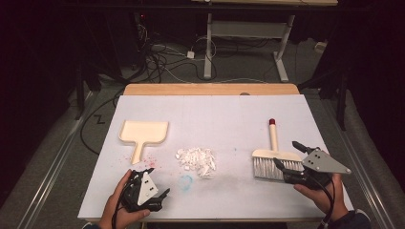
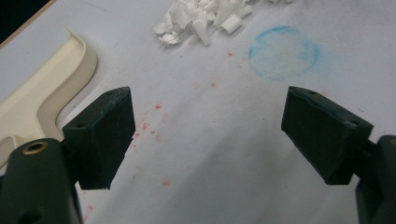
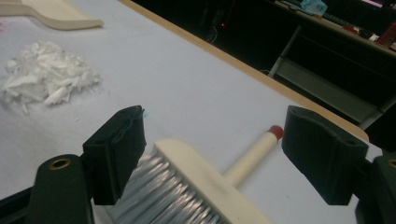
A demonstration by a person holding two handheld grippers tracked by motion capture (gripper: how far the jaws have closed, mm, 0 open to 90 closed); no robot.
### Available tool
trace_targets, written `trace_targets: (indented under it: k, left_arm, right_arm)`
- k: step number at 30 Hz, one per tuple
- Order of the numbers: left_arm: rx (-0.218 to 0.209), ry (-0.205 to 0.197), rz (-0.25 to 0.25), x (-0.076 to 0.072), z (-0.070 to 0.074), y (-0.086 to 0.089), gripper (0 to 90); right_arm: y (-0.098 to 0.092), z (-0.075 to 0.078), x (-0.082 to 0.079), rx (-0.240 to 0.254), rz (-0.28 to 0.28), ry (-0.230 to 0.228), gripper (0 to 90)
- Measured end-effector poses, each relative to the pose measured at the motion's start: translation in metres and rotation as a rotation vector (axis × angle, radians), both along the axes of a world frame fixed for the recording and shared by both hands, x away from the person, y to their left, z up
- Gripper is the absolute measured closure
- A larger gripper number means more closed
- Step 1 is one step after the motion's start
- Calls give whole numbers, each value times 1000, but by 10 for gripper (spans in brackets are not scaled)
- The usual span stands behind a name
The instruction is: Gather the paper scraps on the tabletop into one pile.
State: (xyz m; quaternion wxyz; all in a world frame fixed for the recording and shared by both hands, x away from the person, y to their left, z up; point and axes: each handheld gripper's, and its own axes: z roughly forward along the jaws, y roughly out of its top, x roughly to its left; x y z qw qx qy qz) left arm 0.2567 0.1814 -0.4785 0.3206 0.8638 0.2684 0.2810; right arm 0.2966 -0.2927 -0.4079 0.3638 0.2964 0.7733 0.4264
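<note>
Now over the brush (image 3: 196, 184), right gripper (image 3: 212, 154) spread wide, left gripper (image 2: 205, 135) likewise, empty; light, stiff, best gripped mid-handle.

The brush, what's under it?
The brush lies flat on the white table cover. Whatever is beneath its bristles is hidden. The paper scraps sit apart, to its left.

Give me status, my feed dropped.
Left gripper open, empty. Right gripper open over brush. Paper scraps piled mid-table, dustpan untouched.
</note>
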Motion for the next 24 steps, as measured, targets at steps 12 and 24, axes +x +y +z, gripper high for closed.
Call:
trace_targets:
  k: [12,24]
  left_arm:
    - [-13,-13,12,6,2,-2,162]
    - [-33,-37,12,12,3,-6,159]
  right_arm:
    - [-12,-32,-21,-15,18,37,213]
    - [-10,-47,-30,-41,56,46,207]
